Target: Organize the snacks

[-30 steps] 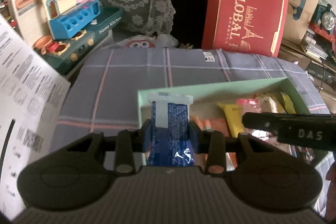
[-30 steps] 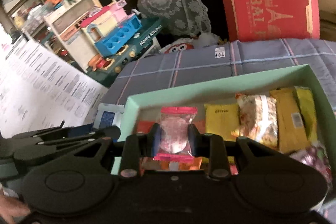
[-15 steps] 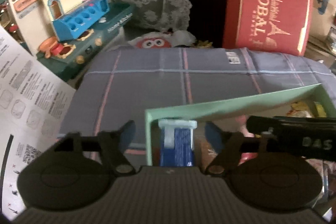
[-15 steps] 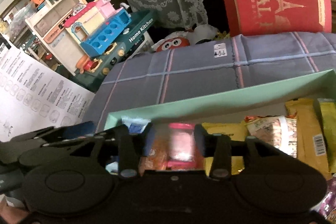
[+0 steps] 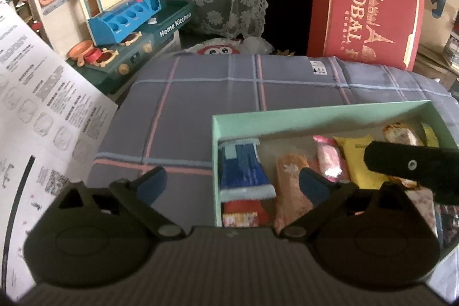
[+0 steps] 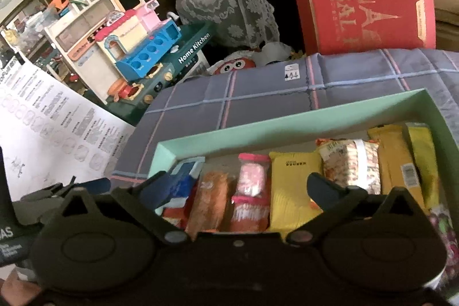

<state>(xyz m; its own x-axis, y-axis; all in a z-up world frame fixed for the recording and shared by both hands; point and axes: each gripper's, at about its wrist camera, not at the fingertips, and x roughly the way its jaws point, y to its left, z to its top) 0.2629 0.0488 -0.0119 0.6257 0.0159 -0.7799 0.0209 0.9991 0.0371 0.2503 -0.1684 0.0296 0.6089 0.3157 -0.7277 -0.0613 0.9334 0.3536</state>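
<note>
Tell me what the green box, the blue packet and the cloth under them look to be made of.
Green box: likely matte cardboard; thin, flat walls with crisp folded corners and no shine.
Blue packet: probably plastic film, slightly glossy, with a pale crimped seal strip at each end.
Checked cloth: woven fabric, matte; it shows soft creases and a small sewn-on care label.

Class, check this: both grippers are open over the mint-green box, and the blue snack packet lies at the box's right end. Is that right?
Not quite. The blue snack packet lies at the left end of the mint-green box, as the left wrist view shows. Both grippers are indeed open.
</note>
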